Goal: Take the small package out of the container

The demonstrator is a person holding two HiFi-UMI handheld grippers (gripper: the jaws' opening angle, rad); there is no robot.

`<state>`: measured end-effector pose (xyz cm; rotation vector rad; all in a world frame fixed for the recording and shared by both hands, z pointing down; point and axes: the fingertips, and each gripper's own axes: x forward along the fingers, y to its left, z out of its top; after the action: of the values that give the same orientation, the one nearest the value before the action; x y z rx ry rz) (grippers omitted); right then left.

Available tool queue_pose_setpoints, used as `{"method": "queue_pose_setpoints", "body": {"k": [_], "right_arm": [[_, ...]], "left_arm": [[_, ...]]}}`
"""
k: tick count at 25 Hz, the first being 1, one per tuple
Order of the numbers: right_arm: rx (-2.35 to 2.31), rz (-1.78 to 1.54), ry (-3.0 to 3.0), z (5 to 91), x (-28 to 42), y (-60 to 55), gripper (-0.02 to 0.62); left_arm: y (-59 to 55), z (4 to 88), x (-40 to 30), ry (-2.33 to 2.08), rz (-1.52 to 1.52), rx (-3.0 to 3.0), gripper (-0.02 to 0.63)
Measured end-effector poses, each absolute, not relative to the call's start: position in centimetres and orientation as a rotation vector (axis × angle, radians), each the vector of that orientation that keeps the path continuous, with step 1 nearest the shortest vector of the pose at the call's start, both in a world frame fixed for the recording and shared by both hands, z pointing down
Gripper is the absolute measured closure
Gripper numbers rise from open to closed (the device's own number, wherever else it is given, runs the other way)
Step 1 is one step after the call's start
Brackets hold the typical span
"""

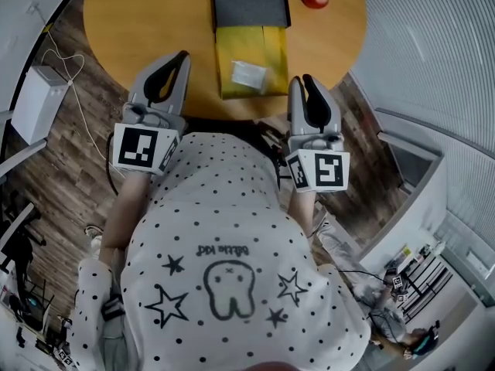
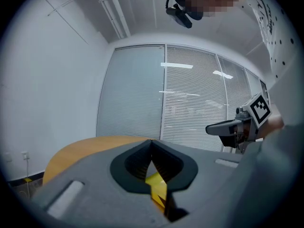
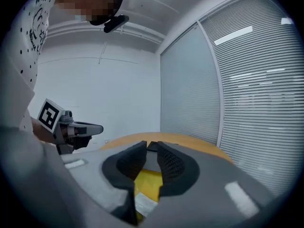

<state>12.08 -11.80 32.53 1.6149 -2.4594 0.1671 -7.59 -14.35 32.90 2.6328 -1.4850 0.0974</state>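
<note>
the small package (image 1: 249,76) lies flat on the yellow panel (image 1: 255,49) that folds out towards me from the black container (image 1: 250,3), near the table's (image 1: 147,22) close edge and roughly between my two tools. it looks like a thin, pale plastic sachet, so i judge it light, limp and a bit slippery, apt to crumple or slide rather than break. since it lies flat, i would not come straight down on its middle; i would take it by the near edge or a corner, one jaw slipped under the film and the other on top, and pinch only gently. my left tongs (image 2: 151,142) have their jaws together, tips meeting, with nothing caught in them; the yellow panel shows only beyond them. my right tongs (image 3: 148,145) stand a little apart, a narrow gap between the ribbed pads (image 3: 170,163), and that gap is empty too: the yellow panel and a pale bit of the package show below and past it, untouched. both tools hover short of the package, one at either side.
</note>
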Motion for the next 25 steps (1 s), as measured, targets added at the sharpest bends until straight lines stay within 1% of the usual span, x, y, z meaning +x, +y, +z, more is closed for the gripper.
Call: {"method": "queue_pose_setpoints", "body": {"k": [1,11,15,21,25], "right_arm": [[1.602,0.168,-2.459,32.6,11.9,-12.0,0.511],[1.535,0.112,-2.424,32.1,11.0,-13.7,0.489],[1.495,0.106,-2.403,33.3,10.6,-14.4,0.465],[1.454,0.117,-2.375,34.7,10.7,-14.4,0.463],[1.423,0.144,-2.349,36.6,11.1,-15.1,0.451]], "left_arm": [[-14.4,32.7,-7.7,-1.491,0.092,2.629,0.603],[-14.6,31.8,-8.6,-1.528,0.052,2.621,0.603],[-15.1,31.8,-9.4,-1.551,0.037,2.604,0.603],[-15.2,31.4,-9.1,-1.541,0.047,2.617,0.603],[-15.9,31.9,-8.6,-1.531,0.059,2.617,0.603]]}}
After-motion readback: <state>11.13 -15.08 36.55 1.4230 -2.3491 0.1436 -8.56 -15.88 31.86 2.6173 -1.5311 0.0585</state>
